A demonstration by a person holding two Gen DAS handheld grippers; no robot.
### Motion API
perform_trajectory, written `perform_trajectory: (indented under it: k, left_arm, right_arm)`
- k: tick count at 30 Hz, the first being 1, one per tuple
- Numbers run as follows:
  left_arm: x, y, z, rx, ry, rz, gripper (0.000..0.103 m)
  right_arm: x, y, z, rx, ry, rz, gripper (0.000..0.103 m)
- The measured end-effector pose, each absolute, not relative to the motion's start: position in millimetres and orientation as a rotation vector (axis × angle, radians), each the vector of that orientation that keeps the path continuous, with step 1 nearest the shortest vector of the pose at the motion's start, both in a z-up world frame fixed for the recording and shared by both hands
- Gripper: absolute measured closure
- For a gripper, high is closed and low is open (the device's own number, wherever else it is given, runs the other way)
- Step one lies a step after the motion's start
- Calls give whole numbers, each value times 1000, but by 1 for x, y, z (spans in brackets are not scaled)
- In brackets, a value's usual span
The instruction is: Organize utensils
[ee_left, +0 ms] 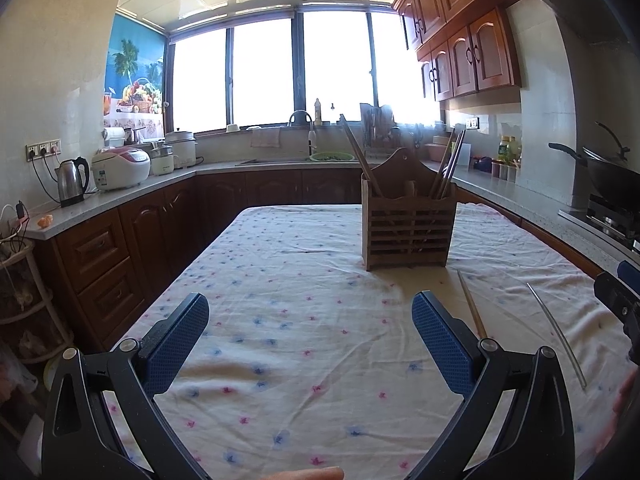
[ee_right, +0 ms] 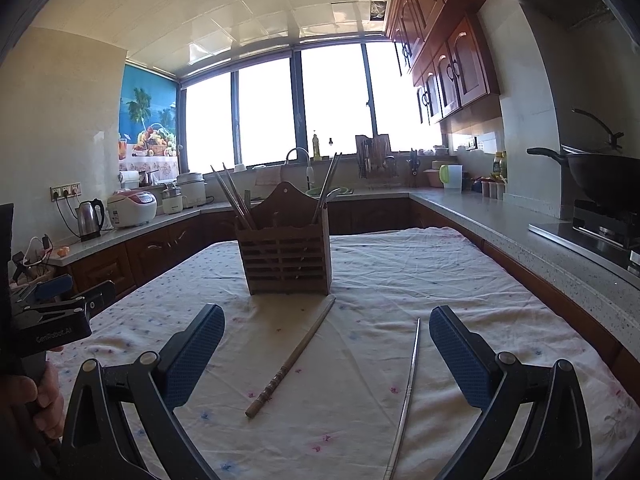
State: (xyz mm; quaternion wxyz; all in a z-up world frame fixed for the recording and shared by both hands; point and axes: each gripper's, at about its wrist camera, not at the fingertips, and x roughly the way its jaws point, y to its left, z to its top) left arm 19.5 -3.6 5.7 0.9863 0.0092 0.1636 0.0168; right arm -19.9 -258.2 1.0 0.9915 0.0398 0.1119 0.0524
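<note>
Currently two loose chopsticks lie on the cloth-covered worktop (ee_right: 400,272): one wooden chopstick (ee_right: 292,358) and one metal chopstick (ee_right: 408,392), its near end cut off by the frame. Both rest in front of the one slatted wooden holder (ee_right: 286,256). Sticks inside the holder: count unclear. Left claw (ee_left: 310,338) spread, empty. Right claw (ee_right: 326,354) spread, empty, above both loose sticks.

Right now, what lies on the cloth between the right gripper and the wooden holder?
In the right wrist view, a wooden chopstick lies between the right gripper and the holder.
</note>
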Motion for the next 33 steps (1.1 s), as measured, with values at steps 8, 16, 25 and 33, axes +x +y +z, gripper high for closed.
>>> perform_trajectory:
  k: [8, 16, 25, 33]
  left_arm:
    - [18, -4, 7, 21, 332, 29, 0]
    - [18, -6, 7, 22, 336, 26, 0]
    - [16, -7, 6, 24, 330, 25, 0]
    - [15, -7, 6, 19, 320, 31, 0]
  right_arm:
    - [-20, -258, 1, 80, 223, 106, 0]
    - [-20, -258, 1, 80, 223, 105, 0]
    - [-20, -258, 1, 80, 223, 106, 0]
    - [-21, -257, 1, 80, 222, 106, 0]
